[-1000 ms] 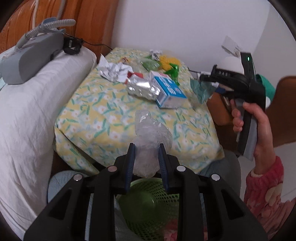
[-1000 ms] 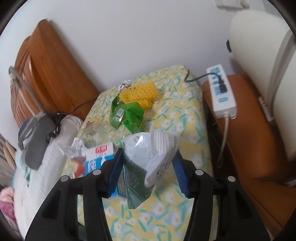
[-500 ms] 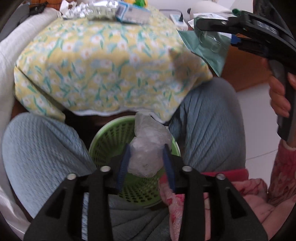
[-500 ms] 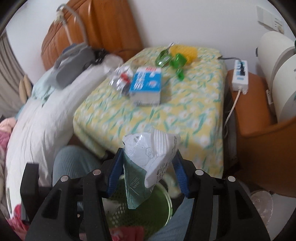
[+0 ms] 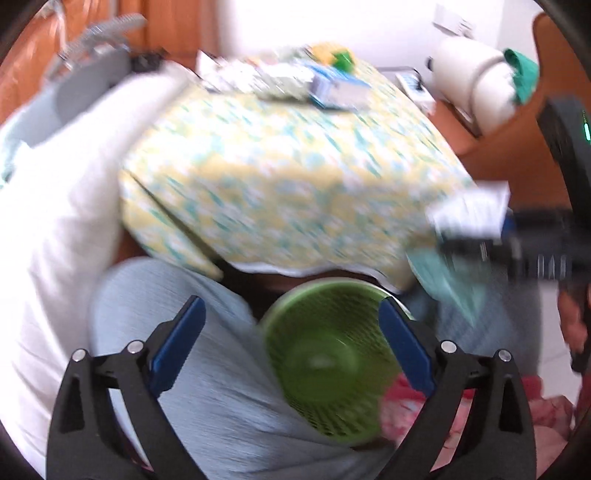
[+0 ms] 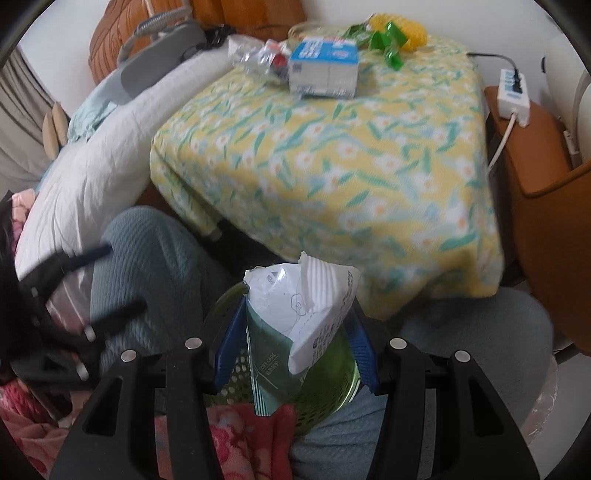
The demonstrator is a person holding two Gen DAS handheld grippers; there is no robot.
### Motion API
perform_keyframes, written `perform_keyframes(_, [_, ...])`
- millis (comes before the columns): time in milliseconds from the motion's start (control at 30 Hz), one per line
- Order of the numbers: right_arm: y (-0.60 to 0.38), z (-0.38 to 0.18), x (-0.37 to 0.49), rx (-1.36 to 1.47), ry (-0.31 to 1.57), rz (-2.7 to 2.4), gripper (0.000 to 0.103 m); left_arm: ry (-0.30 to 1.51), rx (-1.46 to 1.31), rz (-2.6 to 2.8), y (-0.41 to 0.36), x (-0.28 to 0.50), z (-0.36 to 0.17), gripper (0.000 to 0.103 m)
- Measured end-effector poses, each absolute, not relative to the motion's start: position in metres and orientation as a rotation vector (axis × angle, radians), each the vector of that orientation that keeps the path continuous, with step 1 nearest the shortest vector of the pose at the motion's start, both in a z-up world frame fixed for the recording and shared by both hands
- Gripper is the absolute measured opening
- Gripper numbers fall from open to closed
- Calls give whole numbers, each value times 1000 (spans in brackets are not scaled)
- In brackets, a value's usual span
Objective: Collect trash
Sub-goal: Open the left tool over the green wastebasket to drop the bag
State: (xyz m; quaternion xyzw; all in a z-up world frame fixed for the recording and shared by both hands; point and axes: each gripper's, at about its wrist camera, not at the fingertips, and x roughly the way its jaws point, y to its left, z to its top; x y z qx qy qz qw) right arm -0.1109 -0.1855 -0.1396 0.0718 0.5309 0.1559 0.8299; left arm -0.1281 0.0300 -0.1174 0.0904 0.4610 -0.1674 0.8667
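Observation:
A green mesh basket (image 5: 325,354) sits between the person's knees below the table edge; it also shows in the right wrist view (image 6: 332,373). My left gripper (image 5: 291,332) is open and empty above the basket's left side. My right gripper (image 6: 295,347) is shut on a torn white and green wrapper (image 6: 295,314) and holds it right over the basket; it also shows blurred in the left wrist view (image 5: 469,218). More trash lies at the table's far end: a blue and white carton (image 6: 323,66), crumpled foil (image 6: 258,59), green wrappers (image 6: 388,40) and a yellow foam net (image 6: 410,29).
The table wears a yellow floral cloth (image 6: 332,155). A white pillow (image 6: 92,166) with a grey device (image 6: 155,66) lies to the left. A power strip (image 6: 511,92) rests on a brown stand (image 6: 535,166) to the right. The person's grey-trousered knees (image 6: 147,266) flank the basket.
My left gripper has opened and the clear crumpled plastic it held is gone from its jaws. My right gripper has come down over the basket with the wrapper.

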Motion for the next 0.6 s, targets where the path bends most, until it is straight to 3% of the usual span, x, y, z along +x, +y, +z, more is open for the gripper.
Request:
perform_keyframes(200, [-160,-170,-116,104,1212,397,56,932,171,-267,49,-114,-100,95])
perform_keyframes(333, [-154,-184,-112,63,1221,331,83,941,134,-245,55,-110,-100,95])
perform_keyframes(600, [-164,-176,-108,7,1174,262,90,939,104,-217,62,-108,-101,95])
